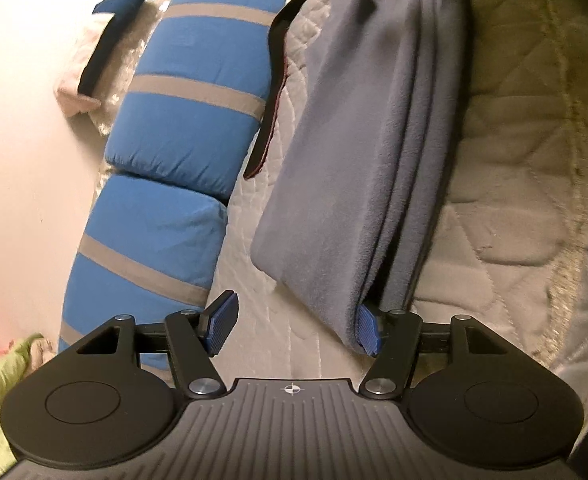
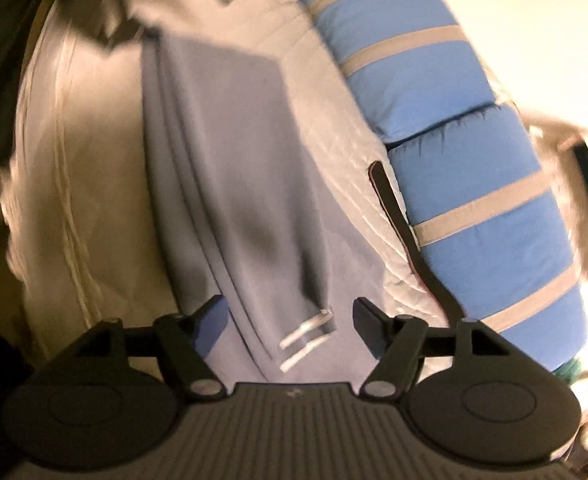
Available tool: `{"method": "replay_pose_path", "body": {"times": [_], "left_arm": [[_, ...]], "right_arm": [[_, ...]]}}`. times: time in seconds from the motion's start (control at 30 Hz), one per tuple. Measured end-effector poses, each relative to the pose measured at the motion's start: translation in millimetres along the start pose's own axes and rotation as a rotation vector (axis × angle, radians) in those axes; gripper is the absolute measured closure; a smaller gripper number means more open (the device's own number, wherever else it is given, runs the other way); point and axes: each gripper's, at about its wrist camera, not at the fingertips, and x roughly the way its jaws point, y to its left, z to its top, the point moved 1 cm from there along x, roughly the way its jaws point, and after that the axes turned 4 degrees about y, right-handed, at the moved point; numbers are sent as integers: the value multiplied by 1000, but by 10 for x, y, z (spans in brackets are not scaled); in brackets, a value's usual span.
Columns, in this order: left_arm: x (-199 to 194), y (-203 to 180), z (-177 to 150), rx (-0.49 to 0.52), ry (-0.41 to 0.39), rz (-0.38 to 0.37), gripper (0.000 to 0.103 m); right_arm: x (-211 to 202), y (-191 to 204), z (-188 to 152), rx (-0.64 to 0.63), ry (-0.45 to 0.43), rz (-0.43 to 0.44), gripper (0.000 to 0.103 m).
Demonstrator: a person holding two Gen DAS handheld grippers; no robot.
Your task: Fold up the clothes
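Grey-blue fleece up close: the near end of a long, lengthwise-folded grey-blue fleece garment (image 1: 353, 140) droops over the right-hand blue ribbed pad (image 1: 367, 330) of the left tool (image 1: 294, 326). Released, that tool: jaws stand apart, bare bedding shows between them, nothing pinched. Only drapes on the one pad, by the look of it.

In the right wrist view, blurred: right tool (image 2: 290, 312) likewise released, jaws spread wide to either side of the same garment (image 2: 230, 152), pads not pressing it. Just ahead of it, two short whitish cord ends (image 2: 305, 340) on the cloth.

Lies stretched away from both tools as a narrow strip of several stacked layers on the quilted beige bedspread (image 1: 513, 160).

Handling, as a judgement: light, limp, thick and a little grippy; no stiffness, so sags between two holds and slumps out of its fold if lifted by one layer. Best taken at the two near corners, pinching through all layers at the stacked edge, then carried over towards the far end. Not fragile; loose cords apt to snag.

Beside the strip, a flat black strap with a reddish edge (image 1: 268, 92) on the bedspread. Further out, two blue pillows with grey stripes (image 1: 190, 92) in a row along the pale wall.
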Motion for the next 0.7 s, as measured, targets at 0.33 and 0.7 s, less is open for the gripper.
{"method": "replay_pose_path", "body": {"times": [0.33,0.7], "left_arm": [[-267,814,-18,-409,-68,-170,46],[856,808,91,-634,32,-391,87]], "right_arm": [[183,-269,387,504,-89,116,53],[617,-455,281,902,-70,169,94]]}}
